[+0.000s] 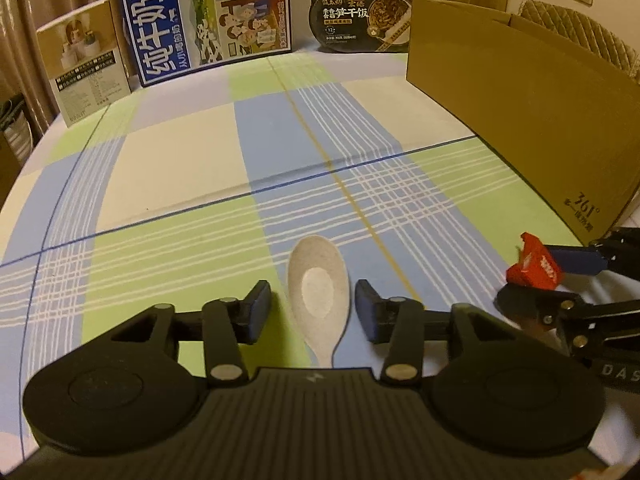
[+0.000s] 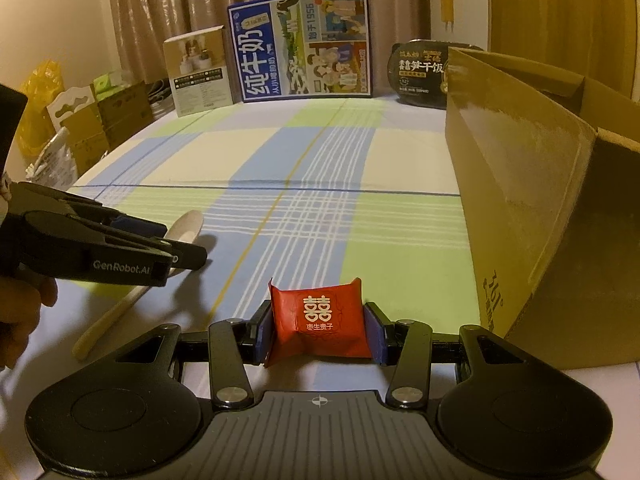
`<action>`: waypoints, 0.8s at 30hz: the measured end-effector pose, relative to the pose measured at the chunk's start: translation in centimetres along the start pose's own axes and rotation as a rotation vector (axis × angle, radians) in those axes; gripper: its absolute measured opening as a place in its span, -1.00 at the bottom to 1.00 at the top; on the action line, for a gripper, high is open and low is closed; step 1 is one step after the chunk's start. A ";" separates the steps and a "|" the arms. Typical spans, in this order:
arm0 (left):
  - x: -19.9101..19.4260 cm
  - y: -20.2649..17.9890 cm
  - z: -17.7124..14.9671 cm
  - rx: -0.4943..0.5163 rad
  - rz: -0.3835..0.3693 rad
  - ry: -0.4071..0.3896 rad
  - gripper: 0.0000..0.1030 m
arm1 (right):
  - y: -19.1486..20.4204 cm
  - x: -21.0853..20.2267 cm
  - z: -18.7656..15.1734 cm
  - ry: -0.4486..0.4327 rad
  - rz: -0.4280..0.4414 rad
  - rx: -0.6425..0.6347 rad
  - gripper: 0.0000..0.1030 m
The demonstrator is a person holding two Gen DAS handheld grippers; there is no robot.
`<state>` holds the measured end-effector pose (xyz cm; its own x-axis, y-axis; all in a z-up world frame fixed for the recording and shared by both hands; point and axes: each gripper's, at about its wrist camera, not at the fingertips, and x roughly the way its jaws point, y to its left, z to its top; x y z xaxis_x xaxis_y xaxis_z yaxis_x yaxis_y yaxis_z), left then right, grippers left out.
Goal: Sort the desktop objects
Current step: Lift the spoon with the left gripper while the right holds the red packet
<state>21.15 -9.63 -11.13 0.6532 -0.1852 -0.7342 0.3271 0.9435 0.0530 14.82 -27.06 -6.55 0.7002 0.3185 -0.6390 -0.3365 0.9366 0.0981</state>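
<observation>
Spoon (image 1: 319, 288) lies on the worktop (image 1: 180, 168) near its front edge between the parted left gripper (image 1: 313, 310) pads, untouched, while the right gripper (image 2: 319, 330) clamps a red packet (image 2: 320, 322).

Both my wrist views are dim with a warm yellow-brown cast. The checked tablecloth (image 1: 180, 168) is evenly lit; shadows are soft and short, lying just beside the spoon (image 1: 319, 292) and under my left gripper (image 2: 188, 256). A pale sheen marks the cardboard box (image 2: 520, 184) wall. Fisheye distortion bends straight lines strongly toward the edges, and the corners go black. The red packet (image 1: 534, 266) is slightly blurred in the left view; distant print reads soft.
</observation>
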 end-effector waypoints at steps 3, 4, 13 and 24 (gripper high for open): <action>0.0 -0.4 -0.1 0.041 0.022 -0.017 -0.11 | 0.1 -0.1 0.0 -0.001 0.000 0.004 -0.15; 0.0 -0.5 -0.2 0.051 0.027 -0.021 -0.11 | 0.1 -0.1 0.0 -0.001 0.000 0.002 -0.15; -0.2 0.1 0.0 -0.028 -0.033 0.009 -0.47 | 0.2 -0.2 0.0 -0.005 -0.001 0.007 -0.14; -1.9 -0.3 0.7 -0.047 -0.084 -0.034 -0.48 | 0.0 -0.6 0.3 -0.033 -0.017 0.013 -0.15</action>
<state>20.26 -9.73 -9.26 0.6481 -0.2730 -0.7110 0.3497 0.9360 -0.0406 14.61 -27.23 -5.97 0.7260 0.3070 -0.6153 -0.3163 0.9436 0.0975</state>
